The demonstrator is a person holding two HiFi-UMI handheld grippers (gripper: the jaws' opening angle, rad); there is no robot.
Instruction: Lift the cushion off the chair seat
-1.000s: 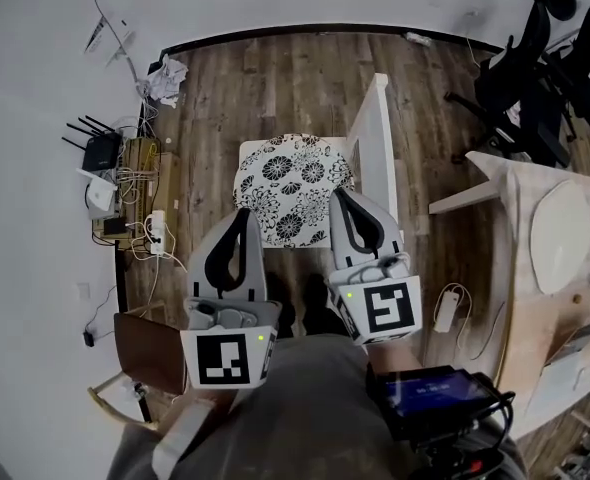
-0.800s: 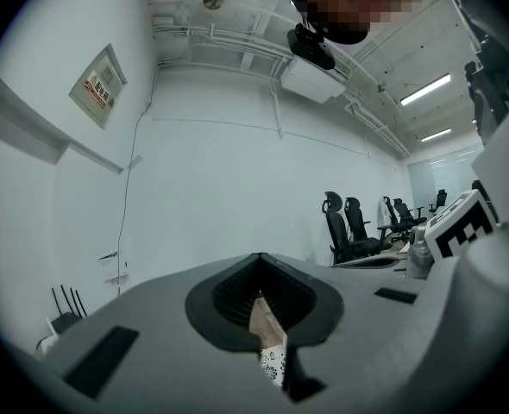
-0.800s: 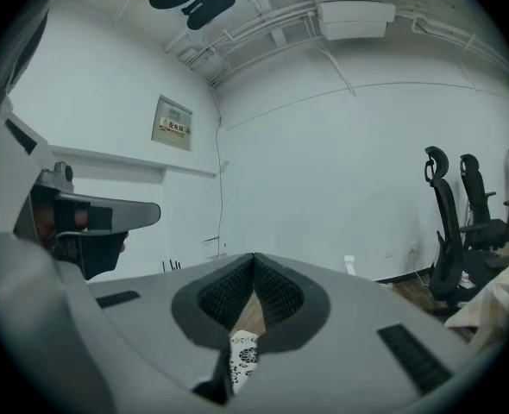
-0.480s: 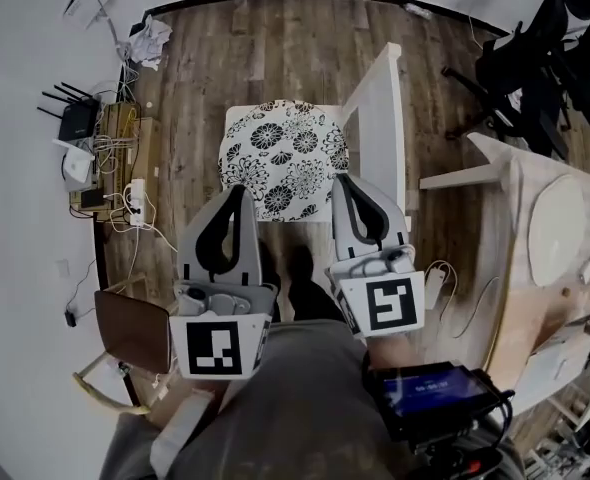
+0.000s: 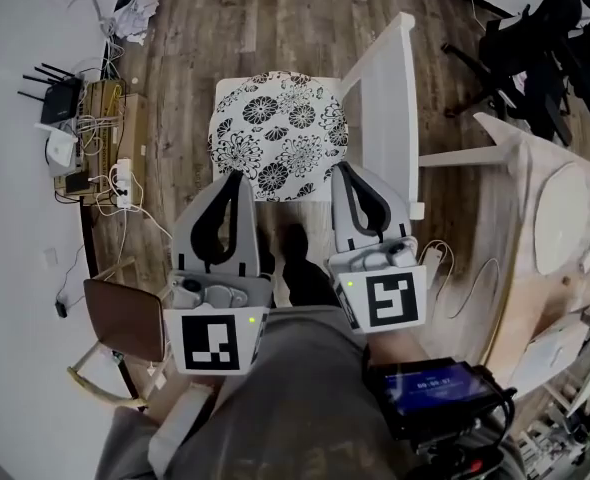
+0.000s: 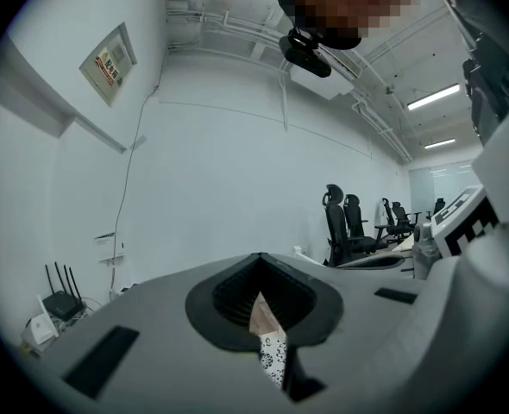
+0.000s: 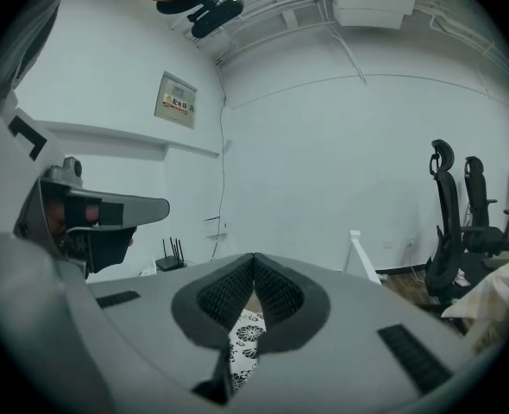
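Note:
A white cushion with black flowers (image 5: 278, 133) lies on the seat of a white chair (image 5: 393, 88), whose back rises at the right. My left gripper (image 5: 237, 176) is shut and empty, its tip over the cushion's near left edge. At the near right edge my right gripper (image 5: 341, 168) is also shut and empty. In the left gripper view the jaws (image 6: 259, 259) meet, and a strip of cushion (image 6: 273, 359) shows below them. The right gripper view shows its closed jaws (image 7: 254, 257) with the cushion (image 7: 244, 343) beneath. Whether either tip touches the cushion is unclear.
A router and tangled cables (image 5: 70, 128) sit by the left wall. A brown wooden chair (image 5: 125, 318) stands at my near left. A wooden table (image 5: 565, 248) fills the right side, with black office chairs (image 5: 545, 58) behind it. Crumpled paper (image 5: 135, 13) lies on the floor.
Both grippers have sunk toward the chair, still shut. The cushion has grown larger in view, and the tips now sit at its near edge.

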